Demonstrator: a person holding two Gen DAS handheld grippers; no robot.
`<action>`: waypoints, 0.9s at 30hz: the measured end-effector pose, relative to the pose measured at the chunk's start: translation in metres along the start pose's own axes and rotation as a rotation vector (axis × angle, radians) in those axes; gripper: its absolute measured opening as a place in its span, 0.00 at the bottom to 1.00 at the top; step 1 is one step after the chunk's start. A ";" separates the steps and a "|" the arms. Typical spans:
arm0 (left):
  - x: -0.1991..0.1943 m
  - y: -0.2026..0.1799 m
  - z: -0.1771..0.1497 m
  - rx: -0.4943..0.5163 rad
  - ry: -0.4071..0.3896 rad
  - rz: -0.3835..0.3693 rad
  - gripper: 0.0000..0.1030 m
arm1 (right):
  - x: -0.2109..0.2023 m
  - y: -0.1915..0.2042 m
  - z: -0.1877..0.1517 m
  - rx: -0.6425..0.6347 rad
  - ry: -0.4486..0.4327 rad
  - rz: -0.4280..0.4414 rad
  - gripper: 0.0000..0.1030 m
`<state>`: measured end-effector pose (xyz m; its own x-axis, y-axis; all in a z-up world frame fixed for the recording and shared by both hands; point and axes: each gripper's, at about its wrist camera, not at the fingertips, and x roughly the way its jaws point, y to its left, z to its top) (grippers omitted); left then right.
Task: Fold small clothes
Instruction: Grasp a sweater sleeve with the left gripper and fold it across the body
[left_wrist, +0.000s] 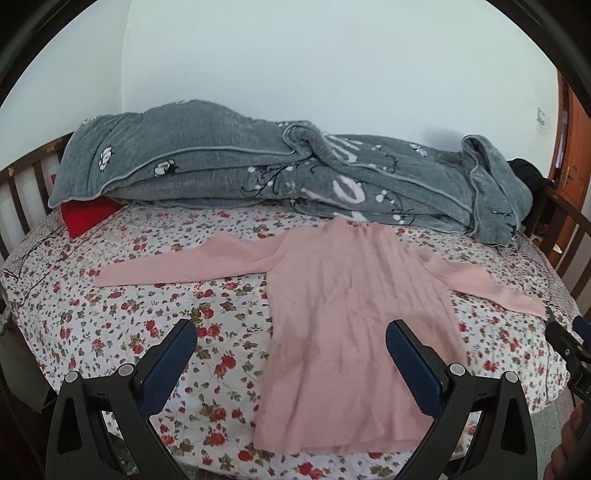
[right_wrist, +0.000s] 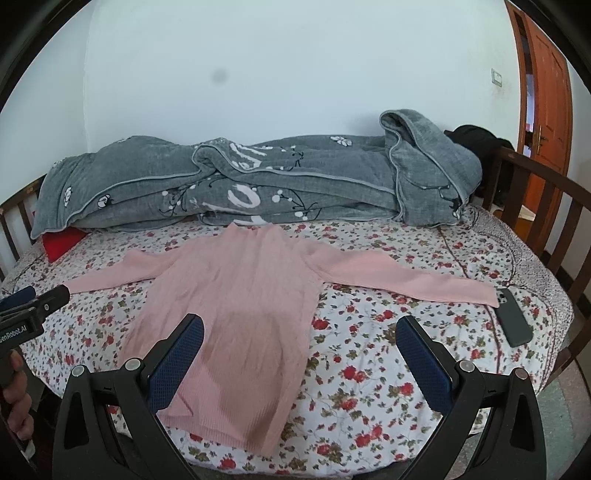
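A pink long-sleeved sweater (left_wrist: 354, 325) (right_wrist: 236, 317) lies flat on the floral bedsheet, both sleeves spread out to the sides and its hem toward me. My left gripper (left_wrist: 291, 347) hovers open above the sweater's lower left edge, holding nothing. My right gripper (right_wrist: 299, 343) hovers open above the sweater's lower right edge, also holding nothing. The right gripper shows at the far right of the left wrist view (left_wrist: 565, 332), near the right sleeve's cuff. In the right wrist view the left gripper (right_wrist: 33, 299) appears at the far left beside the left cuff, with a hand on it.
A rumpled grey blanket (left_wrist: 258, 170) (right_wrist: 258, 181) lies along the far side of the bed. A red cushion (left_wrist: 88, 214) peeks from under it at left. A dark phone (right_wrist: 511, 317) rests by the right cuff. Wooden rails (right_wrist: 535, 195) border the bed; a door (right_wrist: 546, 92) stands at right.
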<state>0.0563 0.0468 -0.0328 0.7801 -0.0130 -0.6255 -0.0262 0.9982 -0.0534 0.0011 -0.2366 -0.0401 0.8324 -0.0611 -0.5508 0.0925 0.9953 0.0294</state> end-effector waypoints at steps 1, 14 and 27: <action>0.005 0.002 0.001 -0.002 0.006 0.002 1.00 | 0.006 0.001 0.000 0.002 0.007 0.001 0.99; 0.100 0.046 0.013 -0.010 0.109 0.068 1.00 | 0.079 0.017 -0.004 -0.034 0.054 -0.020 0.99; 0.207 0.168 0.018 -0.231 0.227 0.085 0.98 | 0.147 0.039 -0.010 -0.063 0.118 0.031 0.98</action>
<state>0.2243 0.2131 -0.1570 0.6108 0.0308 -0.7912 -0.2463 0.9571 -0.1529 0.1214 -0.2055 -0.1278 0.7639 -0.0246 -0.6449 0.0304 0.9995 -0.0021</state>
